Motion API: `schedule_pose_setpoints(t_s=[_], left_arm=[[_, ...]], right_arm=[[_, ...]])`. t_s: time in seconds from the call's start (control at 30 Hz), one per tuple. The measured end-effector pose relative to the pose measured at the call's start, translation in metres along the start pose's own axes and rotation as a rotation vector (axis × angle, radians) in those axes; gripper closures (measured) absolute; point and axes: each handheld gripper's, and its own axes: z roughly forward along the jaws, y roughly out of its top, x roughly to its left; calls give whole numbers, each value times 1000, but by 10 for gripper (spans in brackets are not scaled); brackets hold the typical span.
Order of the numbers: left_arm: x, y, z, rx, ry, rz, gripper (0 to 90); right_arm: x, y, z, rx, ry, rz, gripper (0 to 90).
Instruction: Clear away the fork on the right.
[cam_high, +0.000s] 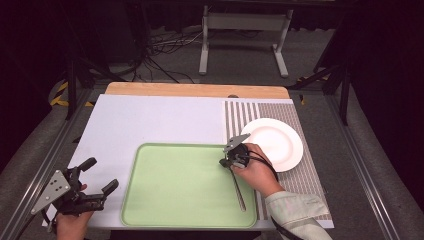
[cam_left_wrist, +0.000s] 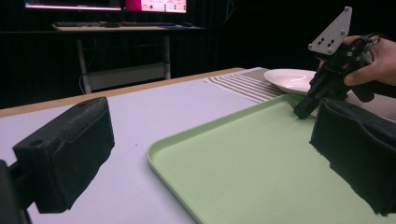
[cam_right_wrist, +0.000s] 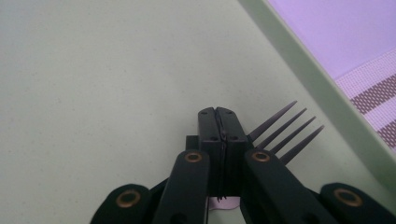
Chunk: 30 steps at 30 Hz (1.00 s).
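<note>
My left claw: jaws wide apart, nothing between, over table just left of green tray. My right claw: clamped on fork, tines over tray's right part near rim. White plate: on striped mat, right of tray.

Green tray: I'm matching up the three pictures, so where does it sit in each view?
High view: the green tray lies at the lower centre, on the white table.
Left gripper view: it runs across the lower right, between the two black jaws.
Right gripper view: its floor is the backdrop, and its rim crosses the upper right.
Shared landmark: the striped mat beside its right edge.
</note>
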Motion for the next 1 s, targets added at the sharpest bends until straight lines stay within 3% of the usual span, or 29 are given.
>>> schedule_pose_setpoints(t_s=[1.0], left_arm=[[0, 0, 2, 3, -5, 1, 3]], right_arm=[[-16, -22, -15, -12, -54, 103, 900]])
